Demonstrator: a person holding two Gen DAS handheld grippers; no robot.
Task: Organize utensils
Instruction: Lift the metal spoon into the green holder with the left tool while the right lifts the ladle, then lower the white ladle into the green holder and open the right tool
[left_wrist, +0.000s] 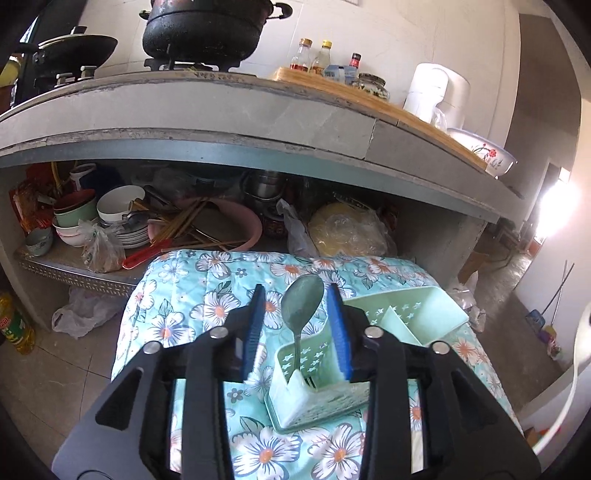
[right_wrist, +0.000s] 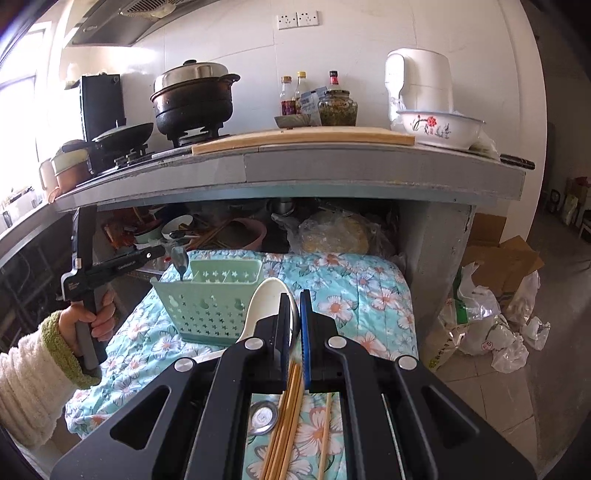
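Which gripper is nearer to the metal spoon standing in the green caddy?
Left. The left gripper is open around the spoon in the caddy. The right gripper is apart from it, shut on a white spoon.

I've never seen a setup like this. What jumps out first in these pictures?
The pale green utensil caddy on the flowered cloth catches the eye first, with a metal spoon standing bowl-up in one end compartment between the open left gripper. Nearer the right camera, the right gripper pinches a white ladle above loose wooden chopsticks.
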